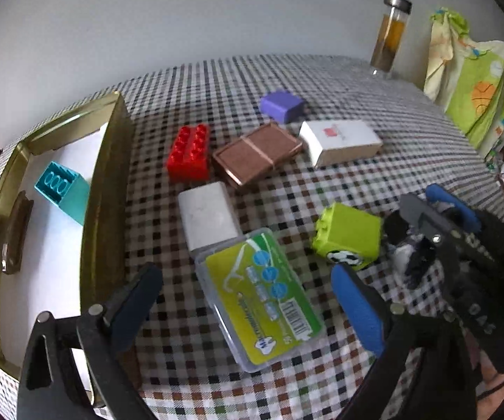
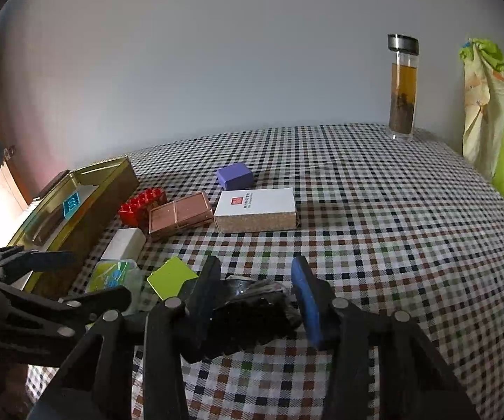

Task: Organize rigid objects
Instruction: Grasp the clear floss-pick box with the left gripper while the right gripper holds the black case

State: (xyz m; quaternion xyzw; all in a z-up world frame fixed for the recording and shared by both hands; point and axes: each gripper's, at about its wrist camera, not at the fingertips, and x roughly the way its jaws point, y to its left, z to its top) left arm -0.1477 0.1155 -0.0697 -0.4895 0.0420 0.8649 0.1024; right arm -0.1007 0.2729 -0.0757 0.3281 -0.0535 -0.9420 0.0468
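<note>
Right gripper (image 2: 257, 301) clamped on black rough object (image 2: 252, 311); left gripper (image 1: 248, 301) apart over clear case (image 1: 259, 301); pick-up step, next carry to gold tin (image 1: 103, 189).

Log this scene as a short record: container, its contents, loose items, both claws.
container: gold tin, open, at left
in tin: teal block
loose: red block, copper case, white box, purple block, white bar, green case, lime block
far back: bottle, upright
left claw: open, holding nothing, near green case
right claw: shut on black object
</note>
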